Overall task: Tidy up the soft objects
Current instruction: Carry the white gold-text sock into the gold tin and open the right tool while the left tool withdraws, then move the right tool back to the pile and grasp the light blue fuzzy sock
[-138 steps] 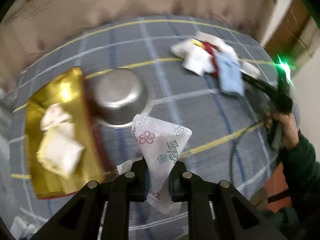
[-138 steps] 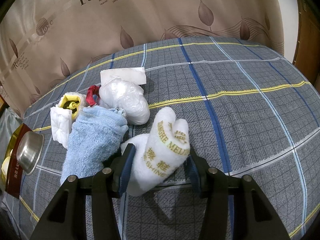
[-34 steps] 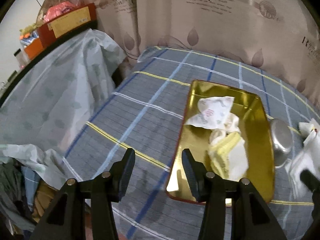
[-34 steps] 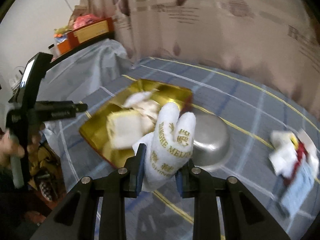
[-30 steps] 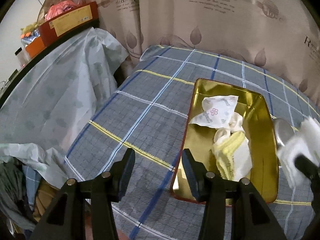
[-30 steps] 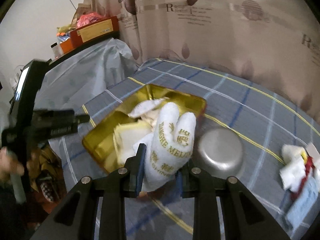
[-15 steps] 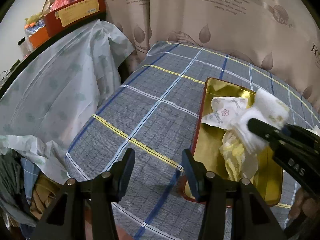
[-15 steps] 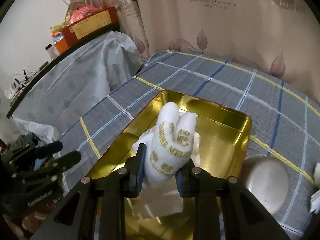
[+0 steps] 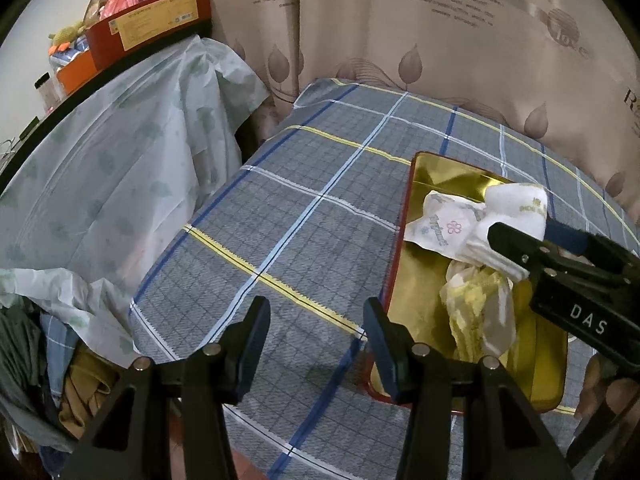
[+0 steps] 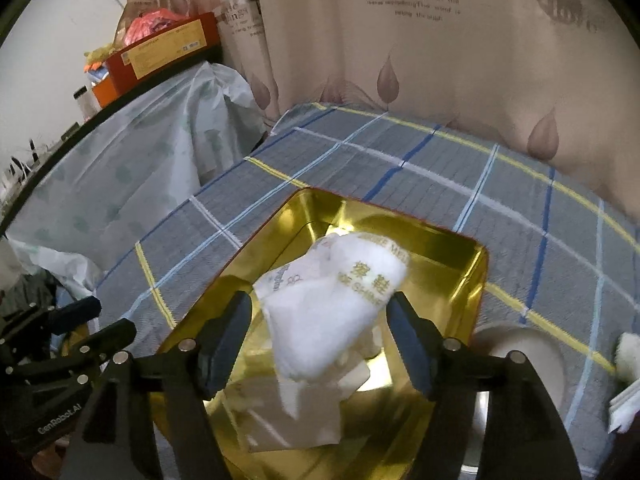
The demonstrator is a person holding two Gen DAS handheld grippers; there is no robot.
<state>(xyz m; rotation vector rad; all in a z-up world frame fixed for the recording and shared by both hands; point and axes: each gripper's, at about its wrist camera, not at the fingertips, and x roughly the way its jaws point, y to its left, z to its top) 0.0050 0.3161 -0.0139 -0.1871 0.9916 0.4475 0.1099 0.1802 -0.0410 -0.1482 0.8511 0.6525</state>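
The white packet (image 10: 340, 312) is seen between the just-opened right gripper's (image 10: 320, 332) jaws, untouched, over the gold tray (image 10: 460, 280).

You have a surface spread with a grey checked cloth crossed by blue, white and yellow stripes (image 9: 304, 216), running back to a beige leaf-printed curtain. Lying directly on it is a shallow gold metal tray with a red outer rim (image 10: 478, 276), near the right side in the left wrist view. Just beside the tray's right edge sits a round silver metal bowl (image 10: 528, 350), and a small heap of white soft pieces (image 10: 628, 376) lies further right.
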